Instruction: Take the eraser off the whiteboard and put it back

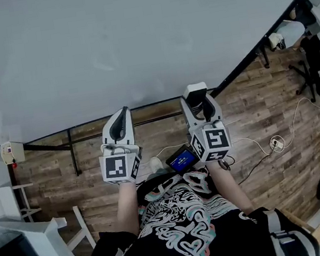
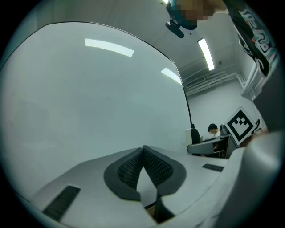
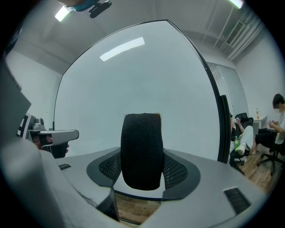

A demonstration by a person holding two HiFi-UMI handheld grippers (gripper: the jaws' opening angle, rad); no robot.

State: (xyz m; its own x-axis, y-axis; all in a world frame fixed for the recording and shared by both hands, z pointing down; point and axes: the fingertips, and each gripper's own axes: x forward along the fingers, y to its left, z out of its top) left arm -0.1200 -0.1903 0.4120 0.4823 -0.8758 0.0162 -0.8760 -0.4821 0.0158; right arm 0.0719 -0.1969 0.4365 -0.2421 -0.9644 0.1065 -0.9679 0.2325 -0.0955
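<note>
A large whiteboard [image 1: 135,38] fills the space ahead of both grippers. My right gripper [image 1: 198,96] is shut on the eraser [image 1: 195,90], which looks white from above. In the right gripper view the eraser [image 3: 142,151] stands upright between the pads [image 3: 180,171], its black felt side towards the camera and the whiteboard [image 3: 147,75] behind it. Whether the eraser touches the board I cannot tell. My left gripper [image 1: 123,113] is held level beside the right one, near the board's lower edge. Its fingertips [image 2: 143,151] meet with nothing between them, facing the whiteboard [image 2: 89,98].
The board's black stand frame [image 1: 74,149] crosses a wooden floor. A cable and a socket [image 1: 277,143] lie on the floor at right. Office chairs and a seated person [image 3: 278,116] are at far right. White furniture [image 1: 26,228] stands at lower left.
</note>
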